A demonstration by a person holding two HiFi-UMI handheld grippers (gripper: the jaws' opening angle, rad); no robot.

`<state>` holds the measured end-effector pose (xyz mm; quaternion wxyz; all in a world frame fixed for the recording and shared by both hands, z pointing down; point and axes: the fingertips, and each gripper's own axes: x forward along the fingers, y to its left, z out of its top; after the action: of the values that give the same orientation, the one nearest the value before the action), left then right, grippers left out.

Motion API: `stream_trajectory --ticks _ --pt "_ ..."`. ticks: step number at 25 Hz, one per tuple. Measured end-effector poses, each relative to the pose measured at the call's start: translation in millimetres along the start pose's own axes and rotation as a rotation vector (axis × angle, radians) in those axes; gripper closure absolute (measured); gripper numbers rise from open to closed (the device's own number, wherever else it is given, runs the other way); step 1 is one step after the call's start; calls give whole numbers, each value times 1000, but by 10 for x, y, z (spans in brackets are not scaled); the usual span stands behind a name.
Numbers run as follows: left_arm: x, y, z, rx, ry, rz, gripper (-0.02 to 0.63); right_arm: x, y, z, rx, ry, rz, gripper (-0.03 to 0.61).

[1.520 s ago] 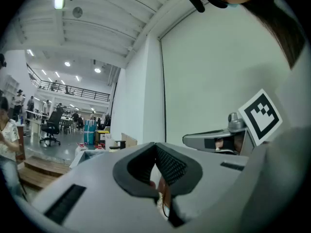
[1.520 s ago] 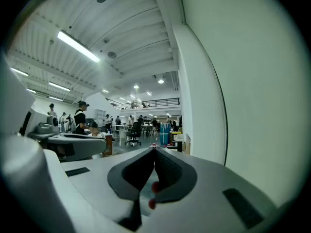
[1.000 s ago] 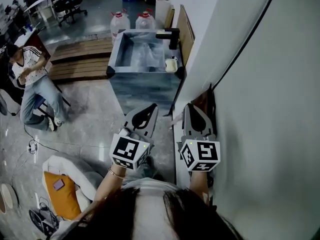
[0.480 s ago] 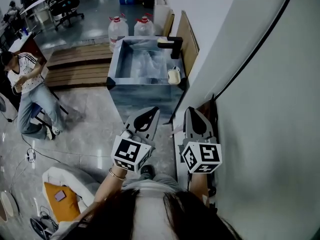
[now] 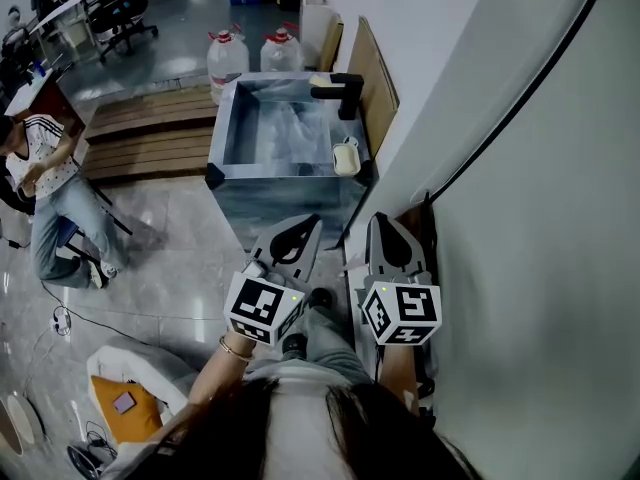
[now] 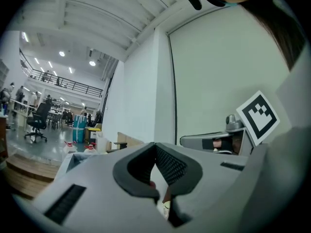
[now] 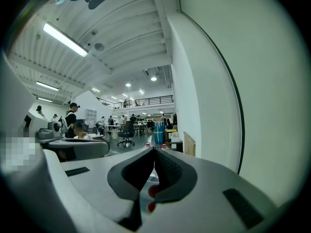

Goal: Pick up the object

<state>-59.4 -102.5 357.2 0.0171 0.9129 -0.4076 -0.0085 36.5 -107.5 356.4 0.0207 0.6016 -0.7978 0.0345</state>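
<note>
Left gripper (image 5: 308,220), right gripper (image 5: 381,218): jaws together, empty

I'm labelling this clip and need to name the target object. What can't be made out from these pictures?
- Pale item on the rim of the basin, head view: too small to identify.
- Inside of the basin, both gripper views: blocked by the shut left gripper and right gripper themselves.
- Seated person, head view: partly cut off by the left edge.
</note>
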Motion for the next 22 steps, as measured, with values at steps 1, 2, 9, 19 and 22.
stream_trajectory --ticks 1,2,9,19,22 --pt "44 17 -1 0 1 -3 604 41 -28 0 -2 2 -3 552" --pt "92 35 0 0 1 -5 604 84 -61 0 -1 3 -6 554" --pt "489 208 -34 6 6 -13 604 463 -302 -48 3 13 -7 552" --pt "1029 506 -93 4 27 -12 604 1065 -581 -218 -10 84 7 552" --pt "1187 573 -127 5 41 -13 604 1250 -677 -303 -10 115 18 552"
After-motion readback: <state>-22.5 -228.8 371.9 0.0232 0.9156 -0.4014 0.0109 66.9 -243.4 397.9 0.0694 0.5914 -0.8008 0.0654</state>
